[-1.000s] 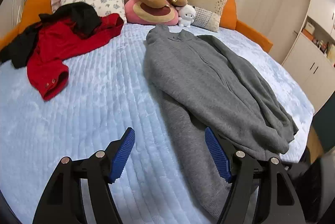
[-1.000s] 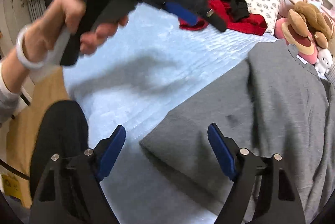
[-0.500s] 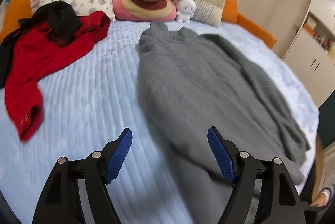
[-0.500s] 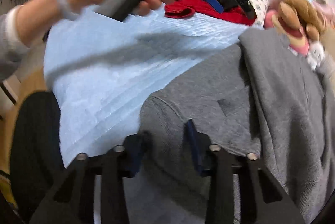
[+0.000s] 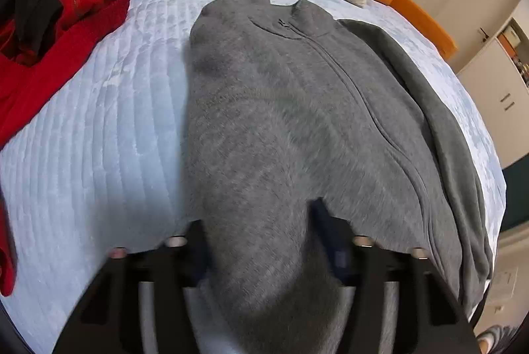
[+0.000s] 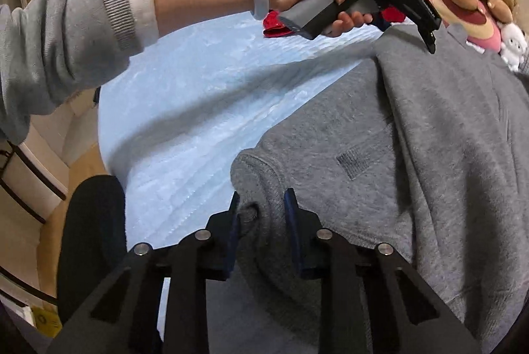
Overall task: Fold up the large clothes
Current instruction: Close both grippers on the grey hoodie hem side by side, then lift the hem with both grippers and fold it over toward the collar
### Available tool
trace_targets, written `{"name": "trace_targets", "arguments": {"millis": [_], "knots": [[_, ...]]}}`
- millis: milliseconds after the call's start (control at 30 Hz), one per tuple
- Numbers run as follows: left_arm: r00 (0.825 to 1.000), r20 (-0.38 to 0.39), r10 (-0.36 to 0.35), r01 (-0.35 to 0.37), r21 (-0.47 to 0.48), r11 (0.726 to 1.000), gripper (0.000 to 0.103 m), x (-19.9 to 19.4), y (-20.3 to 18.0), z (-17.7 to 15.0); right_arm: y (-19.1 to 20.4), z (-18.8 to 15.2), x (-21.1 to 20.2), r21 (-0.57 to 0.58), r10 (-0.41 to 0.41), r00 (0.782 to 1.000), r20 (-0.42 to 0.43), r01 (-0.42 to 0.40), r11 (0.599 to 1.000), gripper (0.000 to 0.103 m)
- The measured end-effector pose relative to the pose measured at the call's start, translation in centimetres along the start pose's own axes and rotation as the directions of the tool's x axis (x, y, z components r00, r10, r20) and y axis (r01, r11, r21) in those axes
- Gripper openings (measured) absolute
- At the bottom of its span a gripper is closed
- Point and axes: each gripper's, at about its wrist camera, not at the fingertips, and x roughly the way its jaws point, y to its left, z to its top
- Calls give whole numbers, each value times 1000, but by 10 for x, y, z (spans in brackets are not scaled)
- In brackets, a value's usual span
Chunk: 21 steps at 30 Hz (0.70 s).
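Grey jacket (image 5: 284,109) fabric sits between both closing claws, left (image 5: 261,241) and right (image 6: 261,215).

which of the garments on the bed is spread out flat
The gray zip sweater, lying flat down the middle of the blue bedspread. The red garment and the black one are crumpled in a pile near the pillows.

Left gripper (image 5: 261,241) swung over from the bare bed onto the grey jacket (image 5: 291,109), jaws closing around a fold. Right gripper (image 6: 261,211) went from wide open to closing on the jacket's hem corner.
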Motion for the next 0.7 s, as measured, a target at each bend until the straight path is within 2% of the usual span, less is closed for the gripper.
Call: {"name": "trace_targets", "arguments": {"millis": [33,100,200,367,533,700], "knots": [[1000,-3,-3,3,0,1000,37,1,-1,2,-2,0,-3,3,6,1000,10,-6,1000,17],[1000,-13,19,-19,10,1000,29,2,-5,5,-7,-1,-9,21,28,999,22,-28,999,15],[998,-42,55,-55,-4,998,22,-1,-12,13,-18,2,-25,51,54,996,67,-57,997,14],[989,-67,134,-138,-50,989,21,-23,-37,35,-44,7,-64,118,53,985,165,-73,990,14],[980,-47,193,-196,-59,979,21,-40,-94,76,-88,-6,-117,241,57,957,283,-128,962,13],[965,-34,259,-260,-25,965,20,-22,-165,117,-128,-34,-171,342,-41,927,372,-95,935,13]]}}
